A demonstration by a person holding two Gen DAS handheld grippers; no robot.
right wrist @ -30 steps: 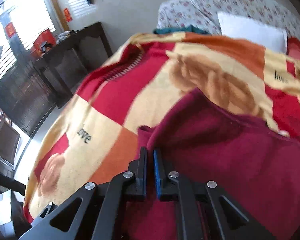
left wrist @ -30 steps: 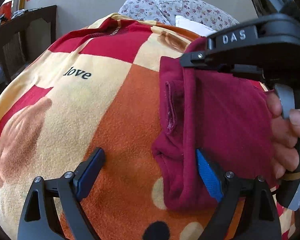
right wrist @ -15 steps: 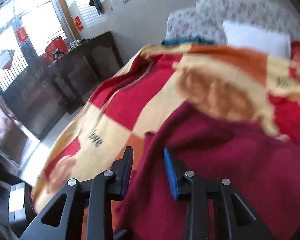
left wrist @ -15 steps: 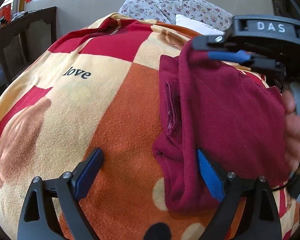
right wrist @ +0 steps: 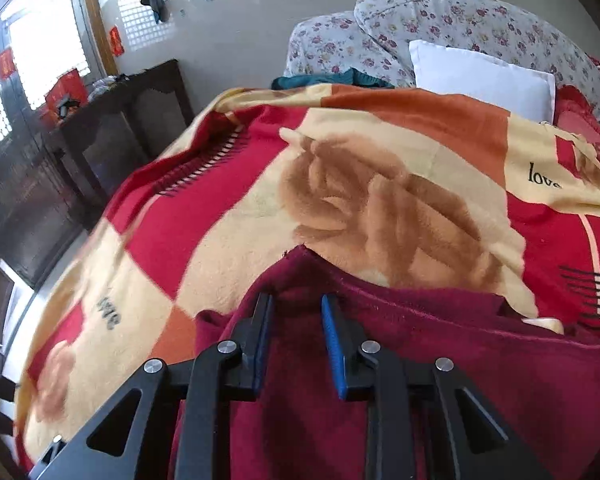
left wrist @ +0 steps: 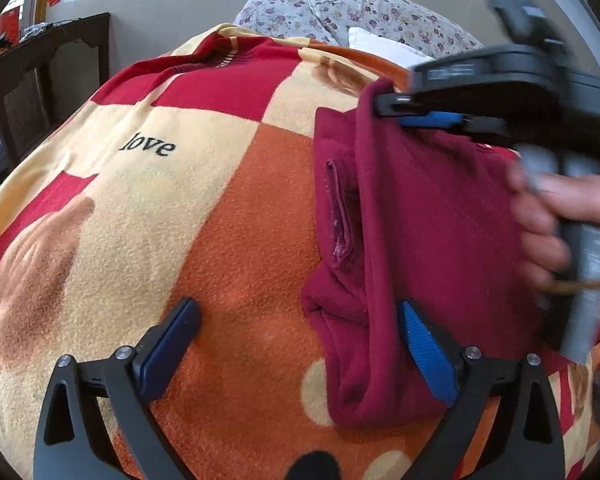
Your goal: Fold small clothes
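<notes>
A dark red garment [left wrist: 428,232] lies folded on a checked orange, red and cream blanket [left wrist: 204,216]; it also fills the lower part of the right wrist view [right wrist: 440,368]. My left gripper [left wrist: 300,344] is wide open at the garment's near left edge, its right finger [left wrist: 424,352] against the cloth. My right gripper [right wrist: 294,328] is open, its jaws a small gap apart over the garment's far corner, with loose cloth between them. It also shows in the left wrist view [left wrist: 428,110], blurred, at the garment's far edge.
Floral pillows [right wrist: 440,24] and a white pillow [right wrist: 480,76] lie at the head of the bed. A dark wooden cabinet [right wrist: 100,140] stands along the bed's left side. A teal cloth [right wrist: 332,78] lies by the pillows.
My right gripper was shut on the garment's far corner, has opened and let go, and has pulled back a little. My left gripper has stayed open in the same place.
</notes>
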